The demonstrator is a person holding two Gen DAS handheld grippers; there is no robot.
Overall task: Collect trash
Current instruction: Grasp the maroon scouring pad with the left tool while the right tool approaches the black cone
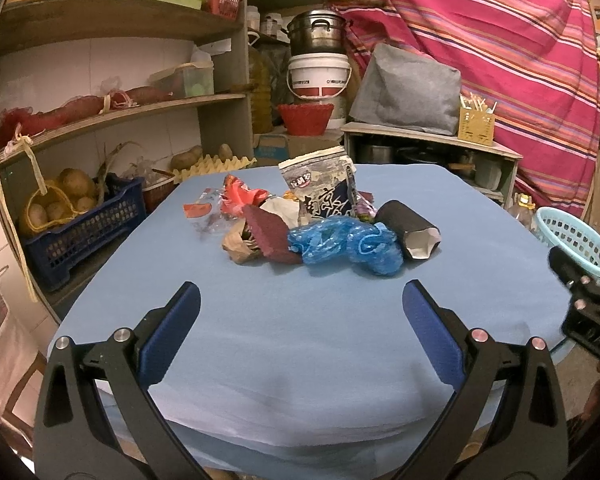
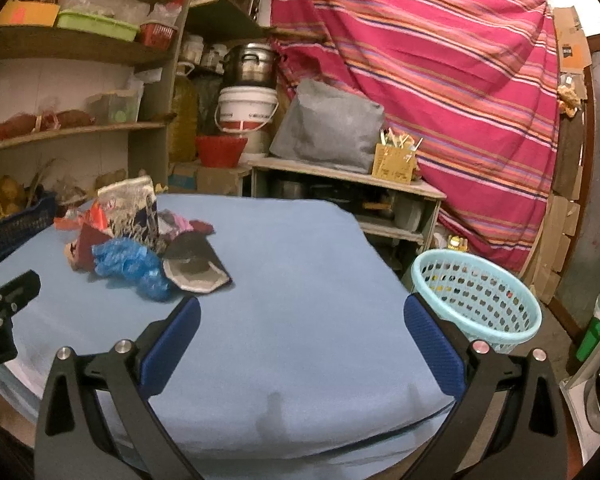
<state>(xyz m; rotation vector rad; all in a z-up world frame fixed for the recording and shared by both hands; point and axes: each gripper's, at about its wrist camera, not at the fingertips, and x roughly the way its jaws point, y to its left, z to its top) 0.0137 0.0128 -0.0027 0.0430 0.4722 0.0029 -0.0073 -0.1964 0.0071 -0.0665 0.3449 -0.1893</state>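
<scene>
Left gripper [image 1: 300, 300]: being held spread wide over the near edge of the table, nothing being gripped between its blue pads
Right gripper [image 2: 302, 312]: being held released as well, jaws wide apart and empty, above the table's near right corner
Table [image 1: 300, 340]: being covered by a light blue cloth, wrinkled along the near edge
Trash pile [image 1: 312, 224]: being kept together toward the far left part of the table, well apart from both grippers
Blue plastic bag [image 1: 344, 246]: crumpled, lying on the near side of the pile
Dark paper cup [image 1: 410, 230]: lying tipped on its side, touching the right end of the blue bag, its open mouth being shown toward the near edge
Printed snack pouch [image 1: 320, 184]: being propped upright at the far side of the pile
Red wrapper [image 1: 240, 196]: lying at the far left of the pile
Maroon piece [image 1: 268, 232]: resting against crumpled brown paper [image 1: 240, 246]
Basket [image 2: 476, 300]: light blue, perforated, standing off the table's right edge, just beside it
</scene>
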